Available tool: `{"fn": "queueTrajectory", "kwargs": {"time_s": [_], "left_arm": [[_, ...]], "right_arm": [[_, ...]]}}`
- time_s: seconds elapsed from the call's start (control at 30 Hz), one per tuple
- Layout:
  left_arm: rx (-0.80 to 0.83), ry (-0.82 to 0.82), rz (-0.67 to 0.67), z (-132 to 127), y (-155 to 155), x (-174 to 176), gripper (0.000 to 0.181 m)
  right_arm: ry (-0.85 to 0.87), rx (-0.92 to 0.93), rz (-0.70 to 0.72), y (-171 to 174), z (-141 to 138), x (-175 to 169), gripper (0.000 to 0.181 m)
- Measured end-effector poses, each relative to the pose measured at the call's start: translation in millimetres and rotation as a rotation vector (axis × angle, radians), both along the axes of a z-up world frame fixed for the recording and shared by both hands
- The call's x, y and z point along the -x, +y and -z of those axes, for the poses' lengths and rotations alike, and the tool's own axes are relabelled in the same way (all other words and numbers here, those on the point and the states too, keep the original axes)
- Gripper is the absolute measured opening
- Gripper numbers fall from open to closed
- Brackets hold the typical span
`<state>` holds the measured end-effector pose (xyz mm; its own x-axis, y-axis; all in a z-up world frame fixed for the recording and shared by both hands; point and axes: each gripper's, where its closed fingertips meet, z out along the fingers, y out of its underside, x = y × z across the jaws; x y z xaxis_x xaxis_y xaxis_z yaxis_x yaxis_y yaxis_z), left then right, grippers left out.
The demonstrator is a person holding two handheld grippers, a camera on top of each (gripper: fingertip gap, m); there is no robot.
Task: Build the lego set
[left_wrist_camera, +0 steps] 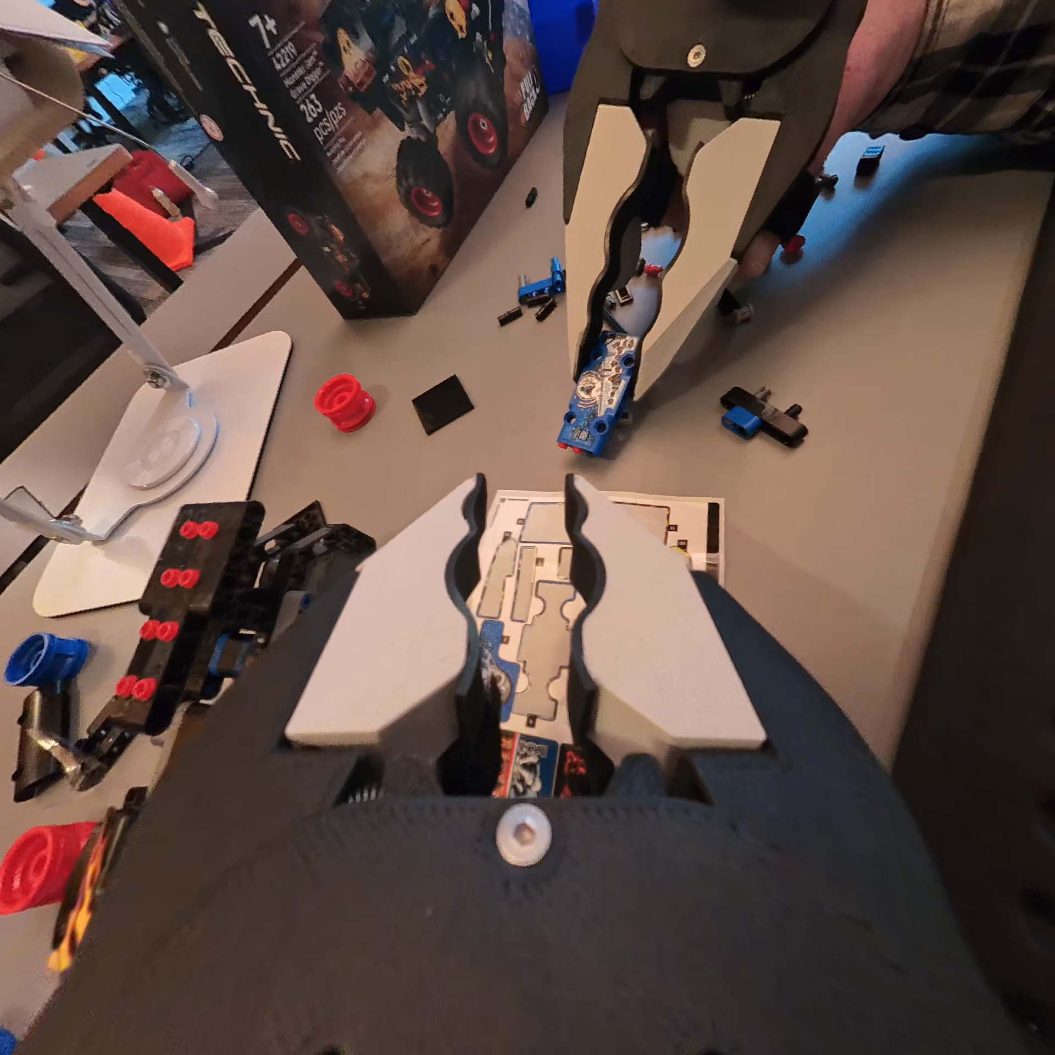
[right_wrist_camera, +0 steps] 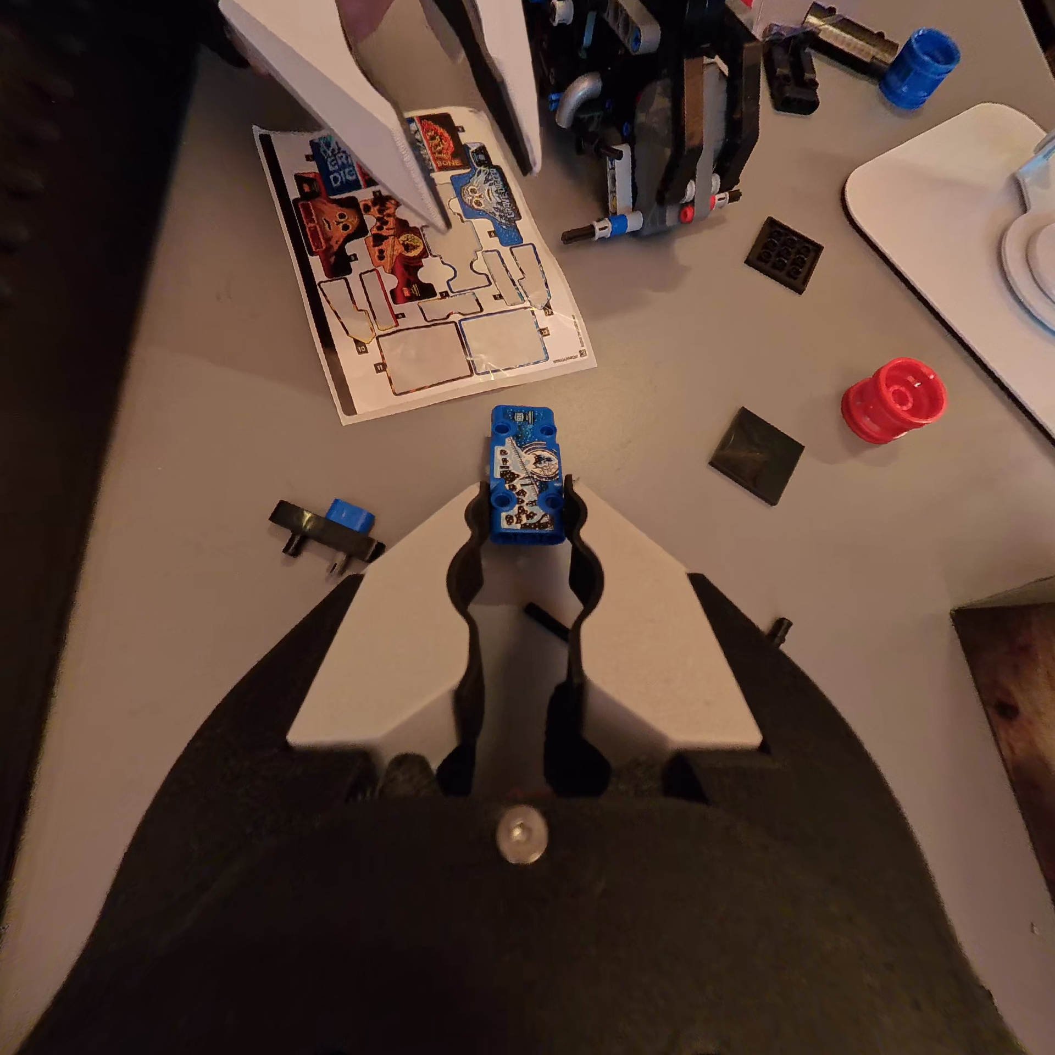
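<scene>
My right gripper [right_wrist_camera: 525, 491] is shut on a blue stickered panel [right_wrist_camera: 525, 474], holding its near end, with its far end low over the grey table. In the left wrist view this gripper [left_wrist_camera: 608, 365] comes down from the top with the panel [left_wrist_camera: 599, 399]. My left gripper [left_wrist_camera: 525, 485] is open over the sticker sheet [left_wrist_camera: 628, 514]. In the right wrist view one of its fingertips [right_wrist_camera: 437, 217] touches the sheet [right_wrist_camera: 456, 342]. The partly built black truck chassis [left_wrist_camera: 194, 605] stands left of the sheet and also shows in the right wrist view [right_wrist_camera: 673, 125].
A red wheel hub [left_wrist_camera: 344, 401], a black tile [left_wrist_camera: 442, 402] and a black-and-blue connector piece [left_wrist_camera: 762, 419] lie near the panel. The set's box [left_wrist_camera: 365, 143] stands behind. A white stand base [left_wrist_camera: 171, 456], a blue hub [left_wrist_camera: 43, 656] and loose pins [left_wrist_camera: 536, 297] lie around.
</scene>
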<state>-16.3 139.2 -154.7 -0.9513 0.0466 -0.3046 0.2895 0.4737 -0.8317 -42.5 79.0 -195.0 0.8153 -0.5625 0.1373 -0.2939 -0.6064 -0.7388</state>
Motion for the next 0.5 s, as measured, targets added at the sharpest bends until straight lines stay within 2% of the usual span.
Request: {"fn": "queueTrajectory", "kwargs": {"time_s": [0.13, 0.27, 0.4, 0.5], "left_arm": [[0.034, -0.022, -0.025, -14.7, 1.6, -6.1, 0.028], [0.05, -0.14, -0.041, -50.6, 6.5, -18.6, 0.028], [0.041, -0.327, -0.089, -104.2, 10.9, -54.0, 0.03], [-0.049, -0.49, -0.131, -125.8, 5.7, -96.8, 0.04]], "right_arm": [[-0.005, 0.0, -0.001, 0.5, -0.8, -0.2, 0.023], [-0.009, 0.0, 0.001, 0.3, -1.4, -0.7, 0.023], [-0.013, -0.004, -0.002, 1.4, -2.7, -0.7, 0.023], [-0.017, -0.002, -0.004, 2.2, -3.3, -0.6, 0.023]]}}
